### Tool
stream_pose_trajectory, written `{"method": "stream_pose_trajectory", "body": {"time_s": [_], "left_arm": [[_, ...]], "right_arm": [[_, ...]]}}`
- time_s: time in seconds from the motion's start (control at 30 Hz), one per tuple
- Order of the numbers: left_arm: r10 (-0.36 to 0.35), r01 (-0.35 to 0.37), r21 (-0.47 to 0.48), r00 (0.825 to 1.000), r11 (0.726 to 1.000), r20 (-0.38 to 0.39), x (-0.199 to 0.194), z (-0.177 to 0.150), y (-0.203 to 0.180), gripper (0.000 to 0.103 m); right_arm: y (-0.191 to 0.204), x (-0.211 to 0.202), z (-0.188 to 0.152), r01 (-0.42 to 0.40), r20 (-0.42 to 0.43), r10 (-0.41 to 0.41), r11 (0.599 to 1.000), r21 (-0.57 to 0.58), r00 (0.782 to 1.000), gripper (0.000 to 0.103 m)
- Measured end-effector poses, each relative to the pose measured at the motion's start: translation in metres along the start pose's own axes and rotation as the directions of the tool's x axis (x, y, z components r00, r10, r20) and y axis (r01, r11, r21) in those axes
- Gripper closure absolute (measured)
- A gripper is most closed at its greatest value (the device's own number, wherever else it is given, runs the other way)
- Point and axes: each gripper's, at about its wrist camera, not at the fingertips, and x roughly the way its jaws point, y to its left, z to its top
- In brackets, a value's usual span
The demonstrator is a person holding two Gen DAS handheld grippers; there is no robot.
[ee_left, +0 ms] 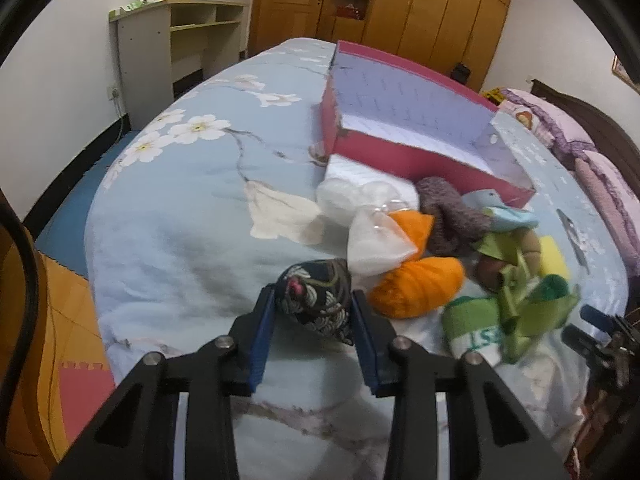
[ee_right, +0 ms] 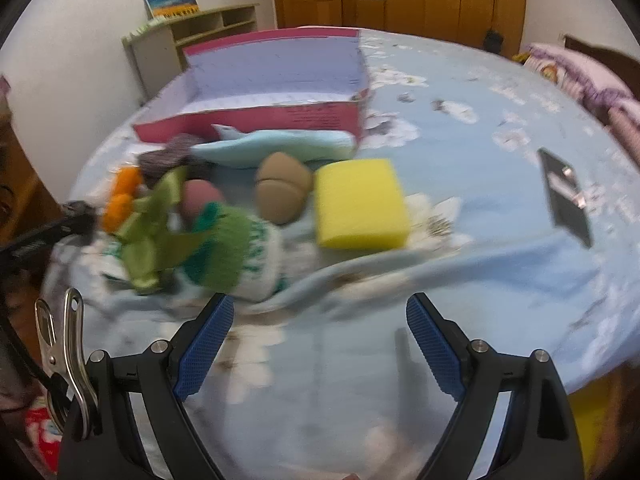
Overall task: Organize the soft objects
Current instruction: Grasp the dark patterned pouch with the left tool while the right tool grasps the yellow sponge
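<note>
Left tool point(ee_left: 313, 307) pinches a dark pouch point(ee_left: 316, 300) just above the bed point(ee_left: 168, 216), beginning sorting; next it likely carries it to the red box point(ee_left: 416, 120). Right tool point(ee_right: 320, 320) is spread, empty.

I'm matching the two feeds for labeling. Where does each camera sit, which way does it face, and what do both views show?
Left wrist: sits behind the left gripper, looking across the bed toward the red box; its own jaws show, closed around a dark patterned pouch.
Right wrist: sits behind the right gripper, facing the yellow sponge and box; its jaws show, open and empty.
Shared: box, sponge, orange plush, wardrobe.
</note>
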Motion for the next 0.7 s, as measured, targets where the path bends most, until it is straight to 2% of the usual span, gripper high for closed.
{"method": "stream_pose_trajectory", "body": {"time_s": [0.1,0.27,0.43,0.57,0.7], "left_arm": [[0.004,-0.004,0.024,1.000,1.000,0.010,-0.003,0.000,-0.007,0.064],[-0.004,0.004,0.039,1.000,0.999,0.004,-0.004,-0.001,-0.013,0.064],[0.036,-0.036,0.040,0.999,0.999,-0.018,0.003,-0.004,-0.007,0.064],[0.044,-0.043,0.025,0.997,0.999,-0.061,0.016,-0.007,-0.004,0.063],[0.057,-0.055,0.038,0.997,0.998,-0.060,0.020,-0.010,-0.005,0.063]], "right_arm": [[-0.003,0.003,0.004,0.041,0.009,-0.041,0.998,-0.043,0.999,0.012],[-0.008,0.016,0.016,0.047,0.003,-0.047,0.997,-0.064,0.999,0.013],[-0.013,0.028,0.029,0.058,0.014,-0.057,0.995,-0.082,0.998,0.014],[-0.021,0.039,0.035,0.075,0.000,-0.075,0.994,-0.079,0.997,0.017],[-0.029,0.050,0.038,0.052,-0.020,-0.053,0.997,-0.049,0.998,0.019]]}}
